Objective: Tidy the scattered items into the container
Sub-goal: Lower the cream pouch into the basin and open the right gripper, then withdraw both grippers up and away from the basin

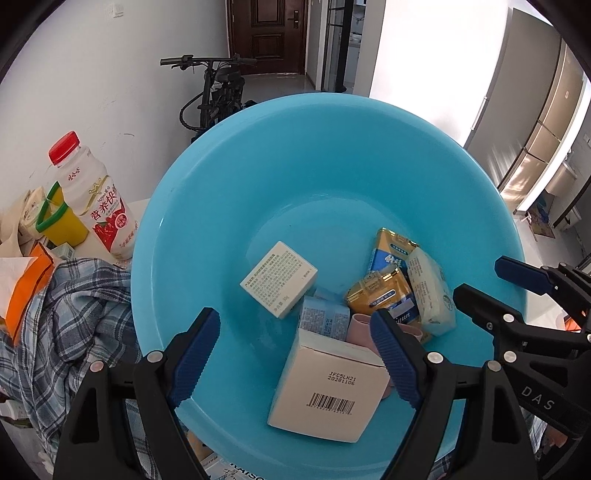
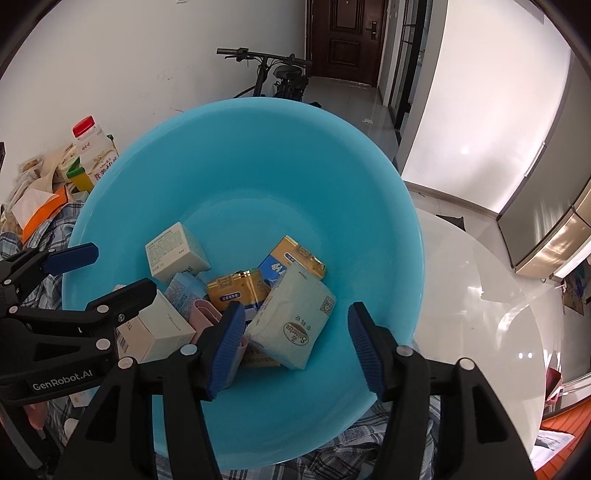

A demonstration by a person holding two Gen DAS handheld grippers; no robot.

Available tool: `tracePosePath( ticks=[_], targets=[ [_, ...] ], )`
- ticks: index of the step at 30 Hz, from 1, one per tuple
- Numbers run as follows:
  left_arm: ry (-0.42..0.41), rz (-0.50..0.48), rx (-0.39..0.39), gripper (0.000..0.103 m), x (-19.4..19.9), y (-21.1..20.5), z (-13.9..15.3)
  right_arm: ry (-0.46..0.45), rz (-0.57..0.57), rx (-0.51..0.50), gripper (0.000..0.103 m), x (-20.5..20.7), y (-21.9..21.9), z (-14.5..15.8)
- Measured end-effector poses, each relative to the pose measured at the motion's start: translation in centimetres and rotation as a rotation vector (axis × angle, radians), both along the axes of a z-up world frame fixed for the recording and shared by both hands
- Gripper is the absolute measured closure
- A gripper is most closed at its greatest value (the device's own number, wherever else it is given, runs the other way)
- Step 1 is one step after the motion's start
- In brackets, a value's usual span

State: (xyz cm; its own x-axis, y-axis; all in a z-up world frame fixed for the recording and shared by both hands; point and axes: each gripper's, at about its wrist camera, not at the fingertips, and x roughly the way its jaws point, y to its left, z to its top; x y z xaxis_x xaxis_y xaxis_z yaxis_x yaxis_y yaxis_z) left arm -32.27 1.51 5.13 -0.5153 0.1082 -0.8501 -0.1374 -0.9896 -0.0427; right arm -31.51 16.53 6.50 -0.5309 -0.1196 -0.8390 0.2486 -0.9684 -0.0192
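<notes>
White plaster walls and a dark wooden door (image 1: pixel 267 33) close the room behind, and a black bicycle (image 1: pixel 218 92) leans at the wall. On a glossy white round table (image 2: pixel 480 295) lies a soft checked cloth (image 1: pixel 74 302), and on it stands a big round basin (image 1: pixel 332 177) of smooth sky-blue plastic.

At the bottom of the basin the tidied things lie in a heap: a small white cube-shaped carton (image 1: pixel 279 278) with fine print, a bigger cream cardboard box (image 1: pixel 328 391) with a barcode, two shiny gold-and-blue foil packs (image 1: pixel 386 291), a soft pale tissue packet (image 2: pixel 291 325), a light blue packet (image 1: pixel 323 317) and something pink (image 2: pixel 203 312), partly hidden.

The left gripper (image 1: pixel 299 354) hangs over the basin with its ribbed blue pads spread wide; the cream box is seen between them from above, but the pads do not press on it. The right gripper (image 2: pixel 297 343) also has its pads apart, and the tissue packet lies loose just beside the left pad.

Outside the basin, at the left, a white plastic bottle (image 1: pixel 94 199) with red cap stands upright, near a yellow container (image 1: pixel 62 221) with green band and an orange pack (image 1: pixel 27 288).
</notes>
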Motion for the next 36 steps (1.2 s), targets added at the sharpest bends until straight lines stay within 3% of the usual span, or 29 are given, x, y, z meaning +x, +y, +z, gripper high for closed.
tracePosePath(
  ticks=[10, 13, 15, 16, 21, 23, 26, 32, 36],
  targets=[
    [0.019, 0.009, 0.005, 0.018, 0.8, -0.8, 0.3, 0.016, 0.002, 0.006, 0.046, 0.5, 0.3, 0.1],
    [0.052, 0.017, 0.003, 0.018, 1.2, -1.0, 0.9, 0.057, -0.002, -0.014, 0.045, 1.0, 0.5, 0.9],
    [0.122, 0.033, 0.037, 0.018, 1.9, -1.4, 2.0, 0.134, 0.004, -0.025, 0.040, 1.9, 0.7, 1.8],
    [0.178, 0.050, 0.052, 0.018, 2.5, -1.7, 2.8, 0.181, 0.010, -0.021, 0.033, 2.4, 0.7, 2.4],
    [0.579, 0.049, 0.117, 0.017, 6.4, -3.0, 7.3, 0.445, 0.020, -0.069, 0.014, 5.3, 1.1, 4.6],
    [0.676, 0.036, 0.121, 0.017, 7.3, -3.1, 8.5, 0.496, 0.012, -0.118, 0.012, 6.2, 1.5, 5.1],
    [0.684, 0.031, 0.124, 0.016, 7.6, -3.3, 9.2, 0.553, -0.005, -0.165, 0.010, 7.1, 2.1, 5.8],
    [0.678, 0.046, 0.136, 0.016, 8.5, -3.9, 9.0, 0.628, 0.001, -0.146, 0.009, 8.3, 2.2, 7.0],
    [0.728, 0.066, 0.158, 0.016, 10.2, -4.4, 9.5, 0.673, 0.009, -0.148, 0.008, 9.4, 2.4, 7.9]
  ],
)
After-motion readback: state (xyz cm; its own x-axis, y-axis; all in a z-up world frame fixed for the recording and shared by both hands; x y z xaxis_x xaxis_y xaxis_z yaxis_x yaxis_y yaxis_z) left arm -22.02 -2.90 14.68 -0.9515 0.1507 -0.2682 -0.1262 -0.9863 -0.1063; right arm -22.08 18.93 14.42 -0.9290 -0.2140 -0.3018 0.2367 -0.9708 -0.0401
